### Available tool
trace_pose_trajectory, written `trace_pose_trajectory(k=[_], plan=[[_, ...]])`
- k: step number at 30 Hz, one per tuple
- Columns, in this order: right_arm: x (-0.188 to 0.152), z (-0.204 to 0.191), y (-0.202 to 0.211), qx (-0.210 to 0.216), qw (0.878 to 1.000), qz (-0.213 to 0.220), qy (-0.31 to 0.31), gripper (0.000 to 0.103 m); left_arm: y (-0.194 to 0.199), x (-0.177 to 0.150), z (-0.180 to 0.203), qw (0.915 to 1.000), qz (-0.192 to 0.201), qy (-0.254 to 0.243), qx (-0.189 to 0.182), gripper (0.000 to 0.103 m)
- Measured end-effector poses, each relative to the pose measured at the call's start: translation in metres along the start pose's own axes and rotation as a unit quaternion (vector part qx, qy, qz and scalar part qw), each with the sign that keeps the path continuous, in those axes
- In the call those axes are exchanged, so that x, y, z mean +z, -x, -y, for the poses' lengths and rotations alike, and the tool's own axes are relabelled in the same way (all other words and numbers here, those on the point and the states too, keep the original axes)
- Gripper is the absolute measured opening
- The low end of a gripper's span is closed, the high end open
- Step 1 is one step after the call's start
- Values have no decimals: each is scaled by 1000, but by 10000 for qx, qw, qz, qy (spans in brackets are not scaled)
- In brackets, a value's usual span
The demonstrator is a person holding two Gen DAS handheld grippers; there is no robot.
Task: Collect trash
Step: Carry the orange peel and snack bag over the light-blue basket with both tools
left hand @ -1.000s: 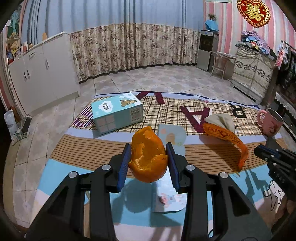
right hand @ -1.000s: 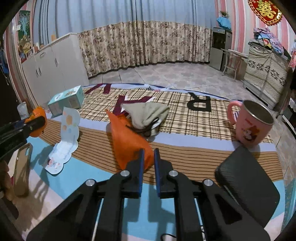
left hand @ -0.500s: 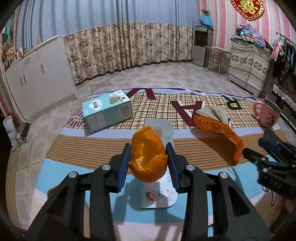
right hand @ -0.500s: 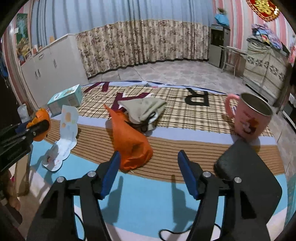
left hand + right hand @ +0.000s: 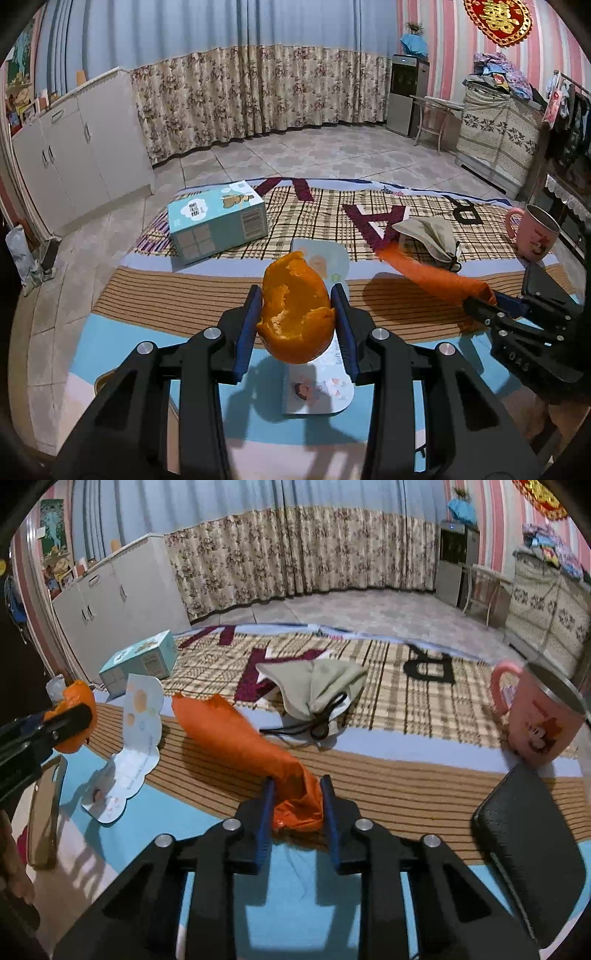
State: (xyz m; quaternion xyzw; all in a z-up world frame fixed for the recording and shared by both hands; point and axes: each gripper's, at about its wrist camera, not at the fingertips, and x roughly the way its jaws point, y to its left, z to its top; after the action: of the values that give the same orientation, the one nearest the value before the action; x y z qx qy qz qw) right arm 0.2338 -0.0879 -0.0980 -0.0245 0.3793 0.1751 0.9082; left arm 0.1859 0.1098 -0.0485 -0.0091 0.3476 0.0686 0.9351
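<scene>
An orange peel [image 5: 295,314] sits clamped between the blue pads of my left gripper [image 5: 296,291], which is shut on it and held above the mat. In the right wrist view that peel [image 5: 75,698] shows at the far left. An orange plastic bag [image 5: 229,731] lies slanted on the mat's striped band. Its bunched near end is between the pads of my right gripper [image 5: 297,781], whose jaws are closing and touch it on both sides. From the left wrist view the bag [image 5: 432,275] runs into the right gripper [image 5: 480,301] at the right.
On the patterned mat [image 5: 295,904] lie a light-blue tissue box [image 5: 218,221], a cloud-shaped paper card [image 5: 317,384] and a beige drawstring pouch [image 5: 317,683]. A pink mug [image 5: 543,720] stands at the right, a flat black object [image 5: 532,856] in front of it. Tiled floor lies beyond.
My right gripper went from shut to wide open, dropped towards the bag's near end, and has closed in around it. The left gripper still holds the peel in place.
</scene>
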Motion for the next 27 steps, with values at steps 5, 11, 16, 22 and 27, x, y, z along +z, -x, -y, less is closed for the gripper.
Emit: trace_pose_trajectory(k=[5,11,16,22,27], plan=[[3,5,26,-30,9998,201,7,9,11,3,5,9999,110,-33,-3,37],[1,27,60,-252,9987,432,-93,9,19,6,15,9997,210,-105,-60,37],[-4,54,98,-596,9955,667,-297,9,27,6,33,9990,289,-286,-180,37],[-16,96,150,-1099,9871,1018,-564,9,54,6,68,9950,571,-724,-382,37],[-36,136,192,-1595,9754,1204,-930,9,70,5,102,9913,664,-824,-780,37]])
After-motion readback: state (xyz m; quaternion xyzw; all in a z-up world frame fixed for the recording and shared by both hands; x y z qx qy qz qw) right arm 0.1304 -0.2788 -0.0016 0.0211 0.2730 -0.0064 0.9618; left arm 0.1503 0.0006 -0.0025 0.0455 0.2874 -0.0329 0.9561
